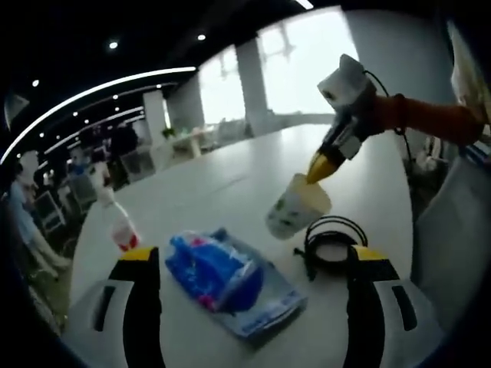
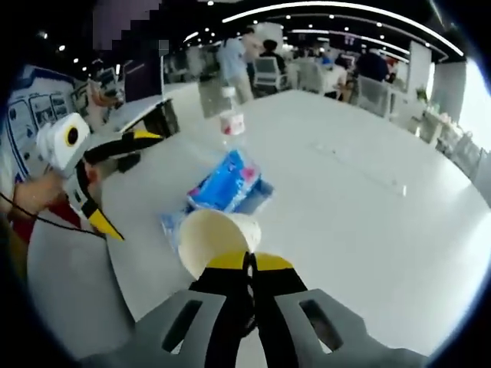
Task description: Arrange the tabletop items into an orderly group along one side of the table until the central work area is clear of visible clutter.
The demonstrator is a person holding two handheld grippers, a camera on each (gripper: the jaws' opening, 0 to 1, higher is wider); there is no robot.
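Note:
A white paper cup (image 1: 295,208) (image 2: 213,239) hangs tilted, its rim pinched by my right gripper (image 2: 249,262), which comes into the left gripper view from the upper right (image 1: 321,169). A blue plastic-wrapped pack (image 1: 228,277) (image 2: 228,182) lies flat on the white table. My left gripper (image 1: 253,257) stands open just in front of the pack with nothing between its fingers; in the right gripper view it is at the left (image 2: 126,182), jaws wide apart. A coiled black cable (image 1: 334,239) lies beside the cup. A clear bottle with a red label (image 1: 120,223) (image 2: 230,115) stands beyond the pack.
The big white table (image 2: 360,192) stretches far to the right of the pack. Chairs and seated people (image 2: 307,69) are past its far edge. A person's orange sleeve (image 1: 430,119) reaches in behind the right gripper.

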